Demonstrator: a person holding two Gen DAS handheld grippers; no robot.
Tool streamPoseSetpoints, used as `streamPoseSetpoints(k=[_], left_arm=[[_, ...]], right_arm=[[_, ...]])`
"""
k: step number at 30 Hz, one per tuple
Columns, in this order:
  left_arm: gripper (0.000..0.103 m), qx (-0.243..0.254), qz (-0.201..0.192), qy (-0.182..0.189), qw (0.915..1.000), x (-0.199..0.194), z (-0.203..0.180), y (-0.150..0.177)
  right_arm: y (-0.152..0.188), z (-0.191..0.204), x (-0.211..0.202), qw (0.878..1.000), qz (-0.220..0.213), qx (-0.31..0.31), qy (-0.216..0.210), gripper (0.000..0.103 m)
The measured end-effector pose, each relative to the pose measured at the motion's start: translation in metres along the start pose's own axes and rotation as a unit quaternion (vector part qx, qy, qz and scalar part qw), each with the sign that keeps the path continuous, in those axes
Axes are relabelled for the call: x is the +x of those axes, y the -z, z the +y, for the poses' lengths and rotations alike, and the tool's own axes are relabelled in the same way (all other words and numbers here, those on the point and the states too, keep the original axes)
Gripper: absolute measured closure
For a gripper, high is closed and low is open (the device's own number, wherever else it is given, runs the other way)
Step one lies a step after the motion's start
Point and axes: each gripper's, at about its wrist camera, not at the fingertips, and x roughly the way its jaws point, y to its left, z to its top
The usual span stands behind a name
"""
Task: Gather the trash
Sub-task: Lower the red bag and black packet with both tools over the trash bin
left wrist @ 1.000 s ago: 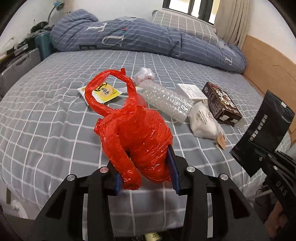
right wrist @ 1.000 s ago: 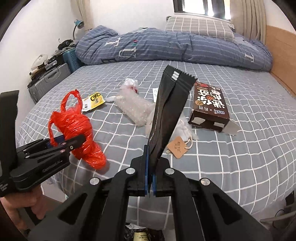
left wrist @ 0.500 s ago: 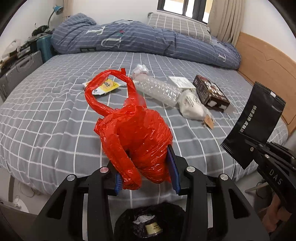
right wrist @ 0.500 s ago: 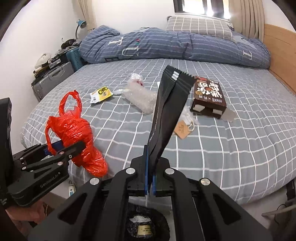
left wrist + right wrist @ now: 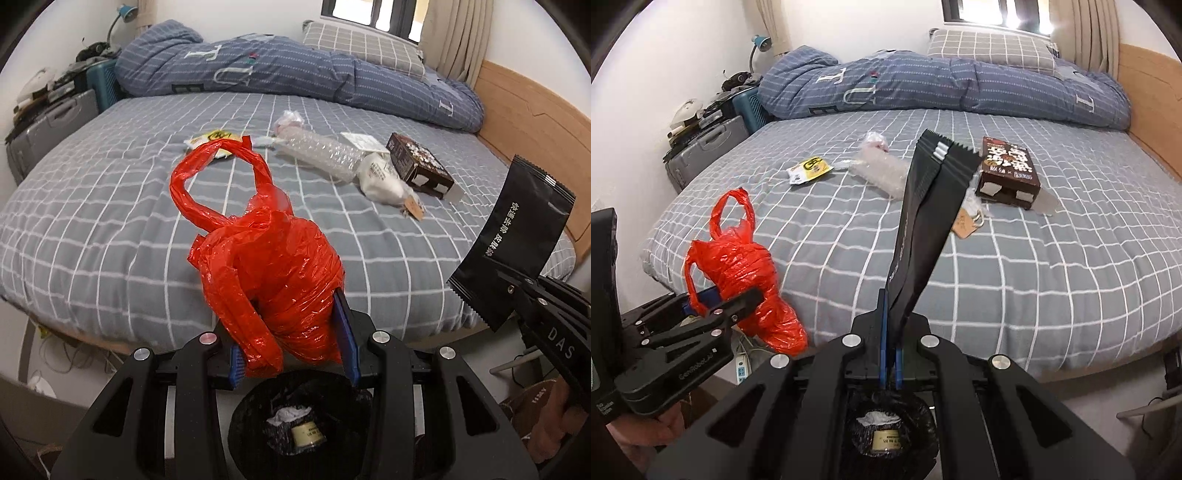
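Observation:
My left gripper is shut on a crumpled red plastic bag, held over a black-lined trash bin on the floor; the bag also shows in the right wrist view. My right gripper is shut on a black foil packet, also above the bin; the packet shows at the right of the left wrist view. On the grey checked bed lie a yellow wrapper, a bubble-wrap roll, a white pouch with a tag and a brown box.
A rolled blue duvet and a pillow lie at the far side of the bed. A wooden headboard runs along the right. Suitcases and clutter stand at the left wall. A power strip lies on the floor.
Both grippers have drawn back from the bed with their loads. The bed edge and floor have come into view, and the trash bin now lies below both grippers.

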Motion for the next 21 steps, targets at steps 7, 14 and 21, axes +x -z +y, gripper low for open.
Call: streamPoseSetpoints(k=[7, 14, 21], left_arm=[[0.064, -0.005, 0.008, -0.008, 0.9999, -0.012, 0.005, 0.021], [0.064, -0.017, 0.023, -0.011, 0.9995, -0.021, 0.017, 0.042], [0.064, -0.02, 0.035, -0.014, 0.9991, -0.028, 0.021, 0.055]], right_arm=[[0.018, 0.016, -0.007, 1.0, 0.009, -0.008, -0.005, 0.101], [0.037, 0.03, -0.012, 1.0, 0.022, -0.017, -0.005, 0.101], [0.054, 0.039, -0.014, 0.999, 0.035, -0.024, 0.001, 0.101]])
